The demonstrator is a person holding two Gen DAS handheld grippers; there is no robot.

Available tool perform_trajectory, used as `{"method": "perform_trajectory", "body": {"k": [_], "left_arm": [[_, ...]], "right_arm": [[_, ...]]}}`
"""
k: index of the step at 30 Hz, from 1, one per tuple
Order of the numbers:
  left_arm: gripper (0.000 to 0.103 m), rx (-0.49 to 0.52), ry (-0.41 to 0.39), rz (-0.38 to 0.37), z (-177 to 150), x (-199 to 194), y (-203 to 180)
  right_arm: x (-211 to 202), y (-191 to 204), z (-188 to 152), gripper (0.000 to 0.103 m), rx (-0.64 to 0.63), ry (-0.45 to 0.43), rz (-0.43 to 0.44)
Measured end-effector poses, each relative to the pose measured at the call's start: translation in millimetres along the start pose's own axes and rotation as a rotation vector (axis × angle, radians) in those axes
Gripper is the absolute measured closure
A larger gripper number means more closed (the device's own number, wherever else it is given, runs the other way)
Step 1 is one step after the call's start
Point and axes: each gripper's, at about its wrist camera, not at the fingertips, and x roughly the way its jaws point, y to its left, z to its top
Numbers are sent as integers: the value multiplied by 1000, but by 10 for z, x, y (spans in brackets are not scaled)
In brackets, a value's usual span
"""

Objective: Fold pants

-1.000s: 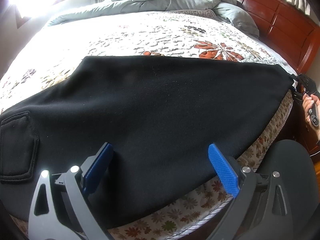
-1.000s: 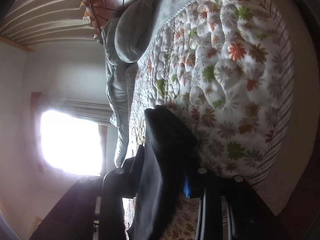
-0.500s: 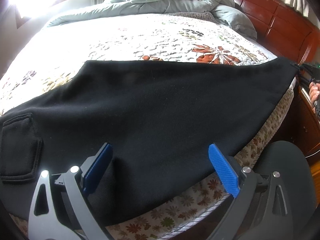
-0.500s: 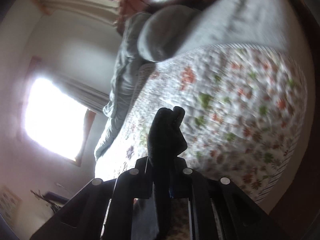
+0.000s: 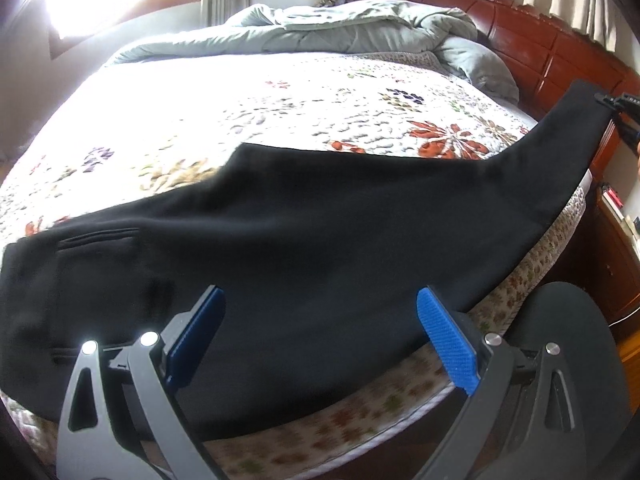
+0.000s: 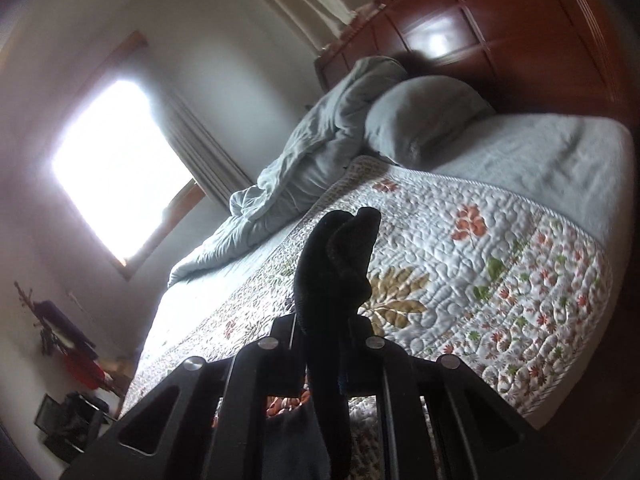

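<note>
Black pants (image 5: pixel 320 232) lie across the near edge of a bed with a floral quilt (image 5: pixel 280 104); a back pocket shows at the left. The leg end (image 5: pixel 576 116) at the far right is lifted off the bed. My right gripper (image 6: pixel 324 364) is shut on that bunched hem (image 6: pixel 340 264), which sticks up between its dark fingers; in the left wrist view it shows at the right edge (image 5: pixel 618 106). My left gripper (image 5: pixel 320 340) hovers open above the pants' near edge, its blue pads (image 5: pixel 448 344) wide apart with nothing pinched.
A crumpled grey duvet (image 5: pixel 360 28) and pillow (image 6: pixel 424 120) lie at the bed's head against a red wooden headboard (image 5: pixel 560 48). A wooden nightstand (image 5: pixel 616 240) stands at the right. A bright window (image 6: pixel 120 168) is on the far wall.
My right gripper has closed on the leg end, risen and rolled upright, lifting that end off the bed. The left gripper drew back and up a little, still open.
</note>
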Motion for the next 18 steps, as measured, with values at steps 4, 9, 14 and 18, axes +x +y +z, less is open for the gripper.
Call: {"method": "perform_trajectory", "body": {"k": [4,9,14,18], "left_arm": [[7,-6,-24,21,-28,-147,213],[7,-16,-42,37,-105,-270,467],[7,-42,-70,27,-206,-308,627],[7,-61,-83,14,-247,-312,685]], "right_arm": [[-47,352,-66,92,-73,-10,-15],[-96,799,-196,92,-179,-21,-46],[-91,1144,-321,92,-260,-18,-65],[-87,1425,-433,92,-343,-23,-94]]}}
